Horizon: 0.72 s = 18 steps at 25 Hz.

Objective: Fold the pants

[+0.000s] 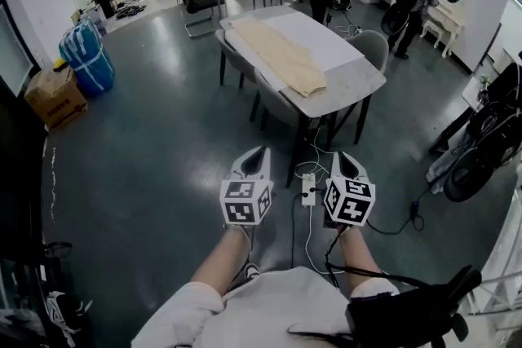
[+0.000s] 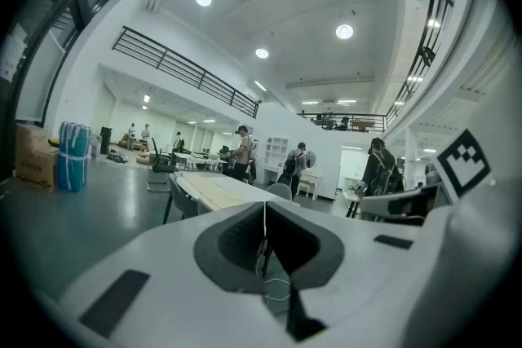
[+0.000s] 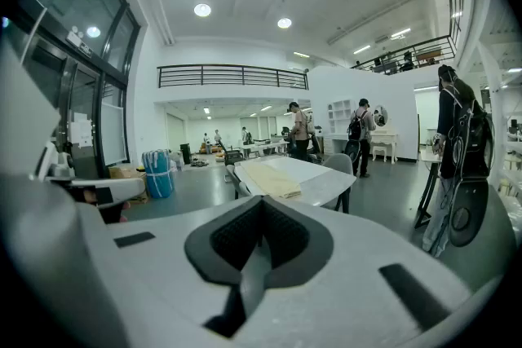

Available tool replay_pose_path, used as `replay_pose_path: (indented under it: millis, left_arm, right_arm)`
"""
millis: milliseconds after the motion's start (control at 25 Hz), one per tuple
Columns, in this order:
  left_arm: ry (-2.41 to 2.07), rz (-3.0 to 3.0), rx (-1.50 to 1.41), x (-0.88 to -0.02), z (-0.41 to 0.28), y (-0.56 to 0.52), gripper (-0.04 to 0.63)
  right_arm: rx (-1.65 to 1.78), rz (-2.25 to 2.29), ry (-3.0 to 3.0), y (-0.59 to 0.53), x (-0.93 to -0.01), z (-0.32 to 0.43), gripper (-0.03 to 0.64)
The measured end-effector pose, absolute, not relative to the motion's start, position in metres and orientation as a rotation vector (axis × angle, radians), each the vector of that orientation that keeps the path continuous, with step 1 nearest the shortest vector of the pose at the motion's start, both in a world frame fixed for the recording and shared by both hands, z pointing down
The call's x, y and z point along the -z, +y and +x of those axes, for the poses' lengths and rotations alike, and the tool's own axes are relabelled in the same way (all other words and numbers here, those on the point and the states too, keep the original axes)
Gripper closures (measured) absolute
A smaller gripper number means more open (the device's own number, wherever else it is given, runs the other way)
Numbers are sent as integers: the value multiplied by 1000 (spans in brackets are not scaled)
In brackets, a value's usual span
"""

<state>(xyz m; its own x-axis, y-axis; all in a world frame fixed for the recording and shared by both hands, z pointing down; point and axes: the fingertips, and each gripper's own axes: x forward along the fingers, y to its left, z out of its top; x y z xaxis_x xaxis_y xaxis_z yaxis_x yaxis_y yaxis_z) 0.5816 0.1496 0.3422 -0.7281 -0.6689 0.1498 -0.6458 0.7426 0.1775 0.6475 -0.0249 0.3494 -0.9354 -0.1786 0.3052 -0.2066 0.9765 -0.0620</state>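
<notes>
Beige pants (image 1: 281, 55) lie flat and lengthwise on the white table (image 1: 359, 77), a few steps ahead of me. I hold both grippers low in front of my body, well short of the table. The left gripper (image 1: 258, 152) is shut with nothing between its jaws. The right gripper (image 1: 342, 157) also has its pads together and is empty. In the left gripper view the pants (image 2: 216, 190) show far beyond the left gripper (image 2: 264, 212). In the right gripper view the pants (image 3: 273, 178) lie on the table behind the right gripper (image 3: 261, 204).
Grey chairs (image 1: 236, 61) stand along the table's near side and another chair (image 1: 371, 49) at its right. A power strip (image 1: 308, 190) with cables lies on the floor before me. A blue bundle (image 1: 86, 55) and cardboard box (image 1: 55, 96) sit left; bags (image 1: 489, 134) right; people stand at the back.
</notes>
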Motion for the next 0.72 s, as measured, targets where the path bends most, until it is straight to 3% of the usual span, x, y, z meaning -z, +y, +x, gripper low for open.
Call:
replay_pose_path:
  millis: [720]
  left_arm:
    - [-2725,1018,182,-357,540,190,586]
  right_arm:
    - [-200,307,-2793,4,-367,608,624]
